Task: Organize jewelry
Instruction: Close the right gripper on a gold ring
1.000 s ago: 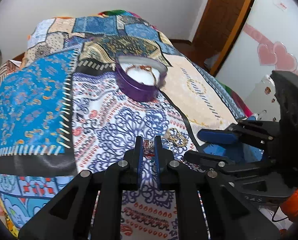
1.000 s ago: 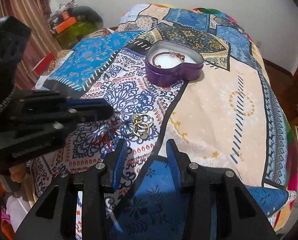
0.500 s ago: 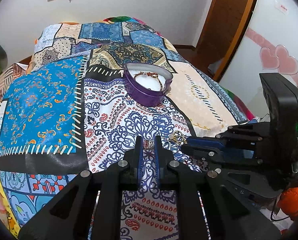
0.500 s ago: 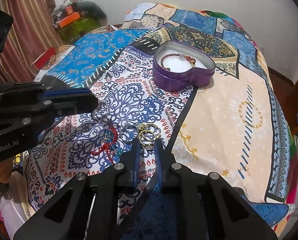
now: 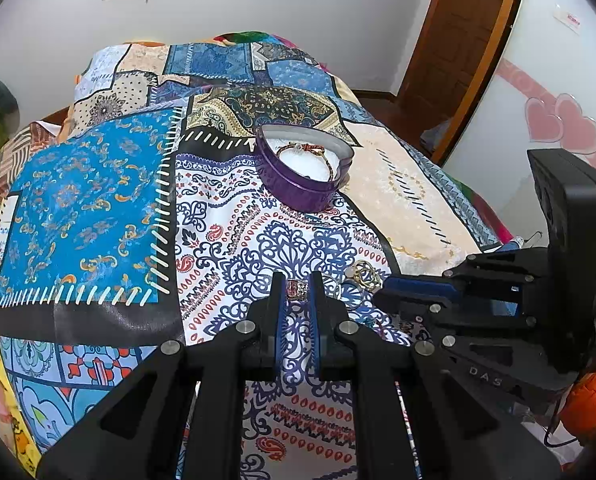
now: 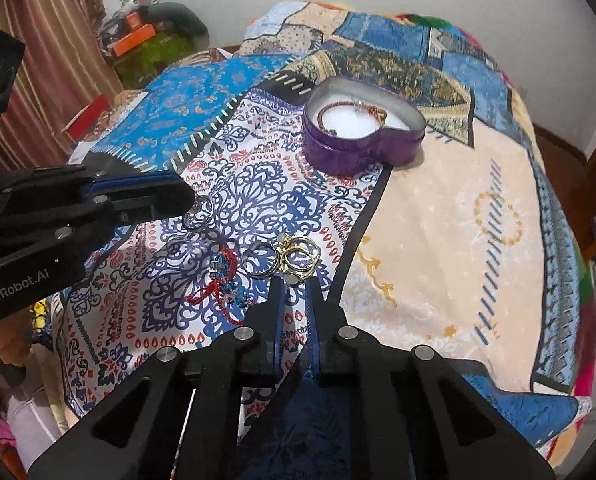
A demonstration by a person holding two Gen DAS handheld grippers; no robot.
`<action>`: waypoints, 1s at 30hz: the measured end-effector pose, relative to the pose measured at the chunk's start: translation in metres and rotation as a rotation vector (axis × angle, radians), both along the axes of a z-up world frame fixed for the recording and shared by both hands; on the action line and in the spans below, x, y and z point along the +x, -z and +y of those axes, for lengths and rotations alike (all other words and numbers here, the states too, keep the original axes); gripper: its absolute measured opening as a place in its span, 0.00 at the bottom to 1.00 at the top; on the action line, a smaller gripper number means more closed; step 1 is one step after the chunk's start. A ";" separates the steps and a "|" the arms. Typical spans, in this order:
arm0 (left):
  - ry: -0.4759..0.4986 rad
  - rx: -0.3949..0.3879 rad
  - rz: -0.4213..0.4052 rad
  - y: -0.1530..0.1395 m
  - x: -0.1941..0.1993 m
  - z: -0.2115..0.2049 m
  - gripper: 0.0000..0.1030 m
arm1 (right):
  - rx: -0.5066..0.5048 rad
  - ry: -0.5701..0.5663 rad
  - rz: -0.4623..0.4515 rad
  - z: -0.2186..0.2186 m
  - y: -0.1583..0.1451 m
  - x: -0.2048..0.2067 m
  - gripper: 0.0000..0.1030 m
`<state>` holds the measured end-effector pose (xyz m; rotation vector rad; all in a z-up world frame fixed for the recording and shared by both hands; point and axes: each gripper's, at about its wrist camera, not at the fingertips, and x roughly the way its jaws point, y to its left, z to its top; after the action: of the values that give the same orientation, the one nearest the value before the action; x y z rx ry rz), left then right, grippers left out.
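A: Where does the jewelry stand?
B: 1 bracelet [image 6: 351, 114] lies in the purple heart tin [image 6: 361, 148], far ahead of both fingers. The left gripper [image 5: 296, 290] is closed on a patterned ring [image 5: 296, 289]. The right gripper [image 6: 296, 282] has just been closing, fingers nearly together at the gold rings [image 6: 298, 258]; whether 1 is pinched I cannot tell.
A: What's left?
B: Judging by the pile: gold rings, 2 dark rings [image 6: 260, 260], the red beaded bracelet [image 6: 222, 280], all just beyond the right fingers.
A: Room to move?
B: Open bedspread [image 6: 437, 220] runs between fingers and tin; the bed edge falls away right of the right fingers
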<state>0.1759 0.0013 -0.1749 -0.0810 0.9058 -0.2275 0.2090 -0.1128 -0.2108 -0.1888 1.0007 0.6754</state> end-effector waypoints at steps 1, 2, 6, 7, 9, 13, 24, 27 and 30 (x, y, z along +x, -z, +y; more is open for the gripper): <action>0.000 0.000 0.002 0.001 0.000 0.000 0.09 | 0.000 0.003 0.002 0.000 0.000 0.001 0.10; 0.000 0.000 0.003 0.001 0.000 0.000 0.09 | 0.000 0.005 0.004 0.001 0.000 0.003 0.10; -0.002 -0.001 0.005 0.003 0.000 0.001 0.09 | -0.002 0.004 0.008 0.004 0.000 0.007 0.12; -0.003 -0.001 0.005 0.003 -0.001 0.001 0.09 | -0.002 0.003 0.008 0.004 0.000 0.007 0.13; -0.005 -0.002 0.007 0.003 0.000 0.001 0.09 | -0.001 -0.002 0.010 0.007 0.000 0.008 0.16; -0.008 -0.003 0.010 0.005 0.000 0.003 0.09 | -0.011 -0.010 -0.003 0.011 -0.001 0.007 0.21; -0.014 -0.004 0.009 0.006 0.001 0.005 0.09 | -0.048 -0.025 -0.066 0.017 0.002 0.005 0.16; -0.015 -0.003 0.005 0.004 0.001 0.005 0.09 | -0.033 -0.017 -0.061 0.014 0.000 0.006 0.16; -0.017 -0.003 0.001 0.002 0.001 0.007 0.09 | -0.009 -0.005 -0.065 0.010 -0.004 0.005 0.16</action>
<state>0.1770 0.0083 -0.1773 -0.0914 0.9055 -0.2131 0.2135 -0.1027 -0.2070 -0.2195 0.9414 0.6657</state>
